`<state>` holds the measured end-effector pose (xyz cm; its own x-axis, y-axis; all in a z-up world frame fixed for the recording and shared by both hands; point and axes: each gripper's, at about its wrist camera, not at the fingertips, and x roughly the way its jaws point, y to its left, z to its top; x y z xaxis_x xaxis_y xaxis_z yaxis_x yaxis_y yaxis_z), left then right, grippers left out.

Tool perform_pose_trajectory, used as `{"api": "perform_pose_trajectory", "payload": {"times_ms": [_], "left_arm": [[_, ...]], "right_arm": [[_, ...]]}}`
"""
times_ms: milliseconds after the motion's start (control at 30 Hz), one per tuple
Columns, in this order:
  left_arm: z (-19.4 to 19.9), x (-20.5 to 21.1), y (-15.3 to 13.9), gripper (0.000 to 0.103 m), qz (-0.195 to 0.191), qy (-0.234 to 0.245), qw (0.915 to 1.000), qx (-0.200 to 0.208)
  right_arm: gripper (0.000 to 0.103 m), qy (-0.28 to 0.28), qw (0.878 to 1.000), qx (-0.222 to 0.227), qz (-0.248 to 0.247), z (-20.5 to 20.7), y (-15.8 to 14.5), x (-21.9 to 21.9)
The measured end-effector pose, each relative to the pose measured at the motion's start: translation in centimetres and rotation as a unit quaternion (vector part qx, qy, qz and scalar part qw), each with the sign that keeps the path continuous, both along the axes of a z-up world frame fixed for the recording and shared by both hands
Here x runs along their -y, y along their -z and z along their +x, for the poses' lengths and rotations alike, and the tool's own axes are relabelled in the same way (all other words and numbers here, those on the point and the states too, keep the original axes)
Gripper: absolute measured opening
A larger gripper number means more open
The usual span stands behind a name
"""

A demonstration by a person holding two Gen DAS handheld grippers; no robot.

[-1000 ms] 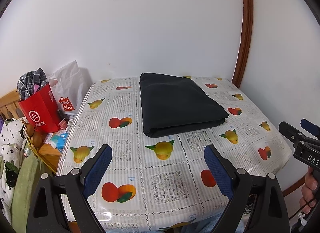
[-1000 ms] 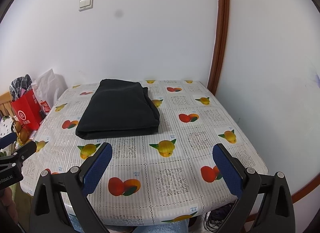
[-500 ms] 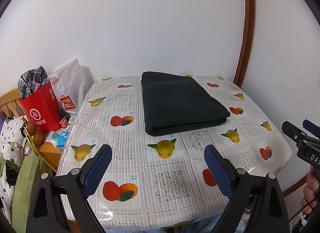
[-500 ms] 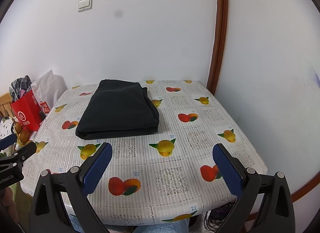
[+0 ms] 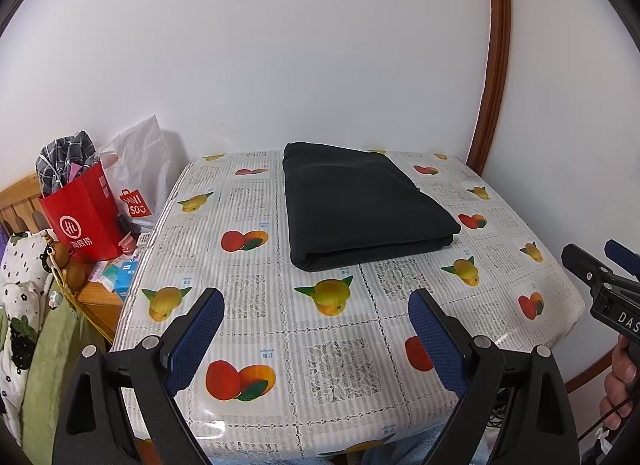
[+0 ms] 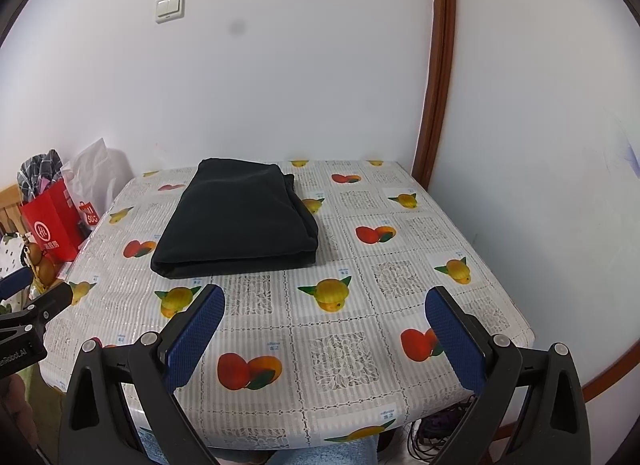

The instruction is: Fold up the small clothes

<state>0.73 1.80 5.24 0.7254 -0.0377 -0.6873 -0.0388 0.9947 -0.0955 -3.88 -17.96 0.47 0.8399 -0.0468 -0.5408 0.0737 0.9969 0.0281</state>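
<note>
A dark folded garment [image 5: 360,205] lies flat on the far half of the table, which has a fruit-print cloth [image 5: 340,361]. It also shows in the right wrist view [image 6: 240,221]. My left gripper [image 5: 316,329] is open and empty, held above the table's near edge, well short of the garment. My right gripper [image 6: 326,327] is open and empty, also over the near edge. The right gripper shows at the right edge of the left wrist view [image 5: 600,277]; the left gripper shows at the left edge of the right wrist view [image 6: 36,305].
White walls stand behind and right of the table, with a brown wooden trim [image 5: 494,65] in the corner. Left of the table are a red paper bag [image 5: 82,221], a white Miniso bag [image 5: 136,177] and clothes on a wooden stand [image 5: 24,325].
Both grippers have drawn back and risen slightly, so the table and garment look a little farther off. The garment has not moved. Both grippers stay open.
</note>
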Motion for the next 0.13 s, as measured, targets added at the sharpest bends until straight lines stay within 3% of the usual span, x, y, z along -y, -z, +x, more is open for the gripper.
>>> {"api": "perform_pose_trajectory", "payload": {"times_ms": [133], "left_arm": [[-0.01, -0.02, 0.00, 0.093, 0.004, 0.000, 1.0000, 0.001]], "right_arm": [[0.099, -0.003, 1.000, -0.001, -0.001, 0.01, 0.03, -0.22]]}}
